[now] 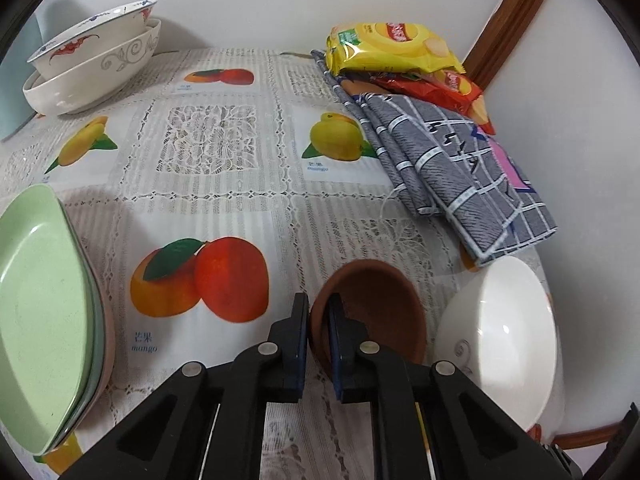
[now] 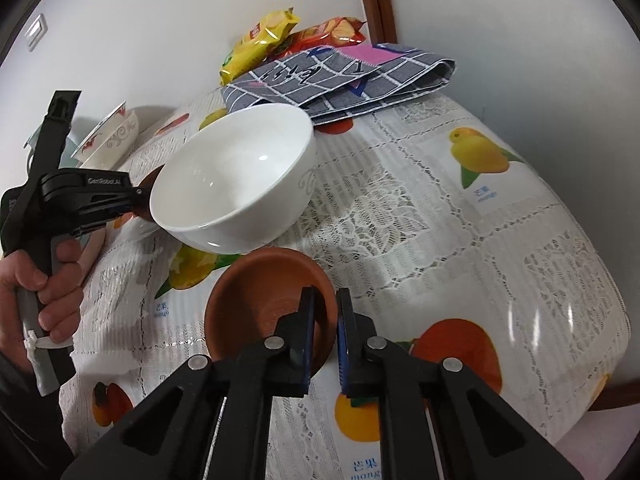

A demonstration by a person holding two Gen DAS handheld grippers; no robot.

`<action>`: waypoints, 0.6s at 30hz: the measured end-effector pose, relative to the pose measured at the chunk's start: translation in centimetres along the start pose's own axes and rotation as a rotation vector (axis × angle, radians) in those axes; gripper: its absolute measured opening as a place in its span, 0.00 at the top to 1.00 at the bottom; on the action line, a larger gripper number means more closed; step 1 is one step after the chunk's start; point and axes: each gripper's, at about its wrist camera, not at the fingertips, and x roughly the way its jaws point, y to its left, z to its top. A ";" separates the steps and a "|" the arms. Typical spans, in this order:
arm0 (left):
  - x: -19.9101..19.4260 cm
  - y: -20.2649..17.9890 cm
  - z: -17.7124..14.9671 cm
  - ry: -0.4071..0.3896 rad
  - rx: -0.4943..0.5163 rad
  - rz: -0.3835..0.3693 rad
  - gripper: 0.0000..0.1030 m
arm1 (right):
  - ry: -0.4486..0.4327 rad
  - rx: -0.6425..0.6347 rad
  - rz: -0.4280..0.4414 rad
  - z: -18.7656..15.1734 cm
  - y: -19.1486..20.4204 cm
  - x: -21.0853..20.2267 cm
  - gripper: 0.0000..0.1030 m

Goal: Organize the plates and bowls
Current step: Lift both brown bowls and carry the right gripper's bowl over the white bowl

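Observation:
My left gripper [image 1: 319,316] is shut on the near rim of a small brown clay bowl [image 1: 376,312], one finger inside and one outside. A white bowl [image 1: 504,340] sits just right of it. My right gripper [image 2: 326,320] is shut on the rim of a second brown clay bowl [image 2: 260,300], in front of the white bowl [image 2: 232,176]. The left gripper's body [image 2: 80,196] shows at the left of the right wrist view, its tips hidden behind the white bowl. Two patterned bowls [image 1: 96,60] are nested at the far left. Stacked green plates [image 1: 40,312] lie at the left.
A fruit-print tablecloth [image 1: 224,152] covers the table. A folded grey checked cloth [image 1: 452,168] and yellow and red snack packets [image 1: 392,48] lie at the far right by the wall. The table edge falls away at the right [image 2: 592,280].

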 end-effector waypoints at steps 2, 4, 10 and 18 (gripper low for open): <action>-0.5 -0.1 -0.1 -0.005 0.008 -0.002 0.90 | -0.006 0.020 0.008 0.0 -0.3 -0.3 0.91; -1.0 -0.1 -0.4 -0.009 0.015 -0.008 0.90 | -0.005 0.029 0.026 0.0 -0.4 -0.5 0.92; -2.3 0.1 -1.3 -0.007 0.020 -0.021 0.90 | -0.012 0.055 0.024 -0.1 -0.2 -1.3 0.91; -5.0 0.3 -1.7 -0.030 0.025 -0.026 0.90 | -0.023 0.072 0.028 -0.1 0.0 -2.3 0.91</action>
